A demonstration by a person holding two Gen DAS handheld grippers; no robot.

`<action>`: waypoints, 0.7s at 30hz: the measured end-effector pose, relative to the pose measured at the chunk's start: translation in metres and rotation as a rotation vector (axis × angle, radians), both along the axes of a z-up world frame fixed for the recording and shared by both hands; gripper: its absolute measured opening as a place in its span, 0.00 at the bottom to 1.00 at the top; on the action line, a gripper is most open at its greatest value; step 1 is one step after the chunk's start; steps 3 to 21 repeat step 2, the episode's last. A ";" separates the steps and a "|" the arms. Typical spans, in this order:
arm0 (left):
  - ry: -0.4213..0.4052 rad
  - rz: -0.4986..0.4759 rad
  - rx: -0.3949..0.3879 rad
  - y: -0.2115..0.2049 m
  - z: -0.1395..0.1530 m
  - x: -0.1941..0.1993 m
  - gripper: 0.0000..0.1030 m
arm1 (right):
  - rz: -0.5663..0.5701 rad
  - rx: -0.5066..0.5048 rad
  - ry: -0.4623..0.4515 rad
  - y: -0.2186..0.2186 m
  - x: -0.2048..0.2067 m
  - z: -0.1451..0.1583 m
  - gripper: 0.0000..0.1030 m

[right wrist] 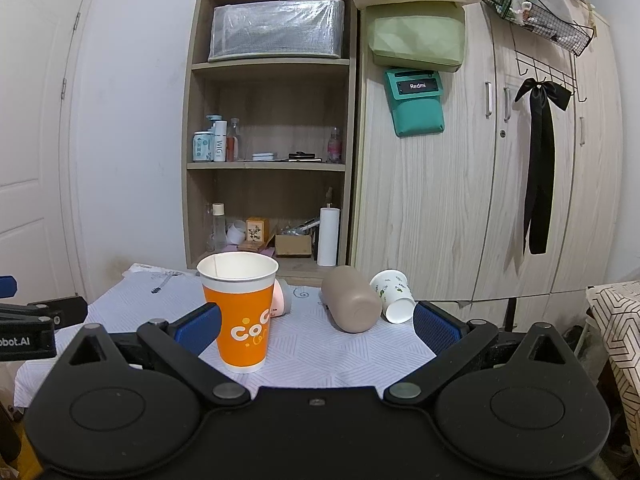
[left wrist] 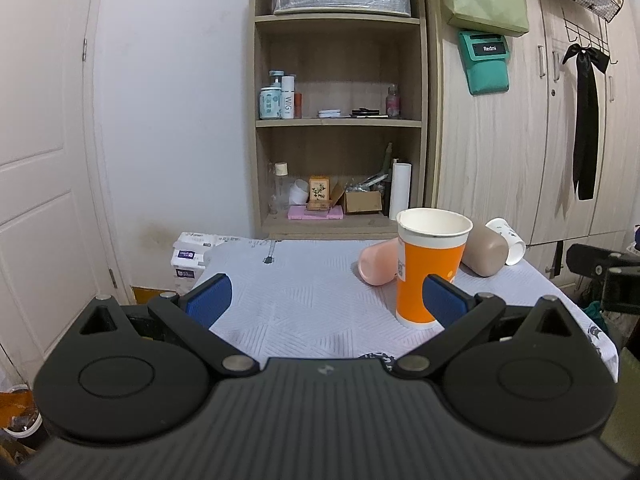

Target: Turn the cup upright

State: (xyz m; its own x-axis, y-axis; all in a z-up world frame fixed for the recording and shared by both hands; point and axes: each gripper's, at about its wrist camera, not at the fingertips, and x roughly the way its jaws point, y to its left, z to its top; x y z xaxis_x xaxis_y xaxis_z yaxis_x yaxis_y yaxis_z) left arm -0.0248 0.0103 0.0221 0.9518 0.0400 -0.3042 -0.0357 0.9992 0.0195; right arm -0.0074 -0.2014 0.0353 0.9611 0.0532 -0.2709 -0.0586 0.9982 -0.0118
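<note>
An orange paper cup [left wrist: 428, 272] [right wrist: 240, 312] stands upright on the table. Behind it a pink cup [left wrist: 376, 266] [right wrist: 282, 296], a brown cup [left wrist: 484, 250] [right wrist: 352, 300] and a white patterned paper cup [left wrist: 508, 240] [right wrist: 394, 294] lie on their sides. My left gripper [left wrist: 326, 300] is open and empty; its right finger overlaps the orange cup in view, and I cannot tell whether they touch. My right gripper [right wrist: 316, 326] is open and empty, its left finger beside the orange cup.
The table has a white patterned cloth [left wrist: 300, 288] [right wrist: 320, 356]. A wooden shelf unit [left wrist: 340, 120] [right wrist: 272, 140] and a wardrobe [right wrist: 460, 200] stand behind it. A door [left wrist: 40, 160] is at the left. The left gripper's body [right wrist: 28, 324] shows at the left of the right wrist view.
</note>
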 end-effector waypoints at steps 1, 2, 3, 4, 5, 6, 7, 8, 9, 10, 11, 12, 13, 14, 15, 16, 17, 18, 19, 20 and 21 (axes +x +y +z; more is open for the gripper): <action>0.000 -0.002 0.001 0.000 0.000 0.000 1.00 | -0.001 0.000 0.000 0.000 0.000 0.000 1.00; 0.001 -0.003 0.002 -0.001 0.000 0.000 1.00 | 0.000 0.000 0.001 0.000 0.000 0.000 1.00; 0.001 -0.003 0.002 -0.001 0.000 0.000 1.00 | 0.000 0.000 0.001 0.000 0.000 0.000 1.00; 0.001 -0.003 0.002 -0.001 0.000 0.000 1.00 | 0.000 0.000 0.001 0.000 0.000 0.000 1.00; 0.001 -0.003 0.002 -0.001 0.000 0.000 1.00 | 0.000 0.000 0.001 0.000 0.000 0.000 1.00; 0.001 -0.003 0.002 -0.001 0.000 0.000 1.00 | 0.000 0.000 0.001 0.000 0.000 0.000 1.00; 0.001 -0.003 0.002 -0.001 0.000 0.000 1.00 | 0.000 0.000 0.001 0.000 0.000 0.000 1.00; 0.001 -0.003 0.002 -0.001 0.000 0.000 1.00 | 0.000 0.000 0.001 0.000 0.000 0.000 1.00; 0.001 -0.003 0.002 -0.001 0.000 0.000 1.00 | 0.000 0.000 0.001 0.000 0.000 0.000 1.00; 0.001 -0.003 0.002 -0.001 0.000 0.000 1.00 | 0.000 0.000 0.001 0.000 0.000 0.000 1.00; 0.001 -0.003 0.002 -0.001 0.000 0.000 1.00 | 0.000 0.000 0.001 0.000 0.000 0.000 1.00; 0.001 -0.003 0.002 -0.001 0.000 0.000 1.00 | 0.000 0.000 0.001 0.000 0.000 0.000 1.00; 0.001 -0.003 0.002 -0.001 0.000 0.000 1.00 | 0.000 0.000 0.001 0.000 0.000 0.000 1.00; 0.001 -0.003 0.002 -0.001 0.000 0.000 1.00 | 0.000 0.000 0.001 0.000 0.000 0.000 1.00; 0.001 -0.003 0.002 -0.001 0.000 0.000 1.00 | 0.000 0.000 0.001 0.000 0.000 0.000 1.00; 0.001 -0.003 0.002 -0.001 0.000 0.000 1.00 | 0.000 0.000 0.001 0.000 0.000 0.000 1.00; 0.001 -0.003 0.002 -0.001 0.000 0.000 1.00 | 0.000 0.000 0.001 0.000 0.000 0.000 1.00; 0.001 -0.003 0.002 -0.001 0.000 0.000 1.00 | 0.000 0.000 0.001 0.000 0.000 0.000 1.00; 0.001 -0.003 0.002 -0.001 0.000 0.000 1.00 | 0.000 0.000 0.001 0.000 0.000 0.000 1.00; 0.001 -0.003 0.002 -0.001 0.000 0.000 1.00 | 0.000 0.000 0.001 0.000 0.000 0.000 1.00; 0.001 -0.003 0.002 -0.001 0.000 0.000 1.00 | 0.000 0.000 0.001 0.000 0.000 0.000 1.00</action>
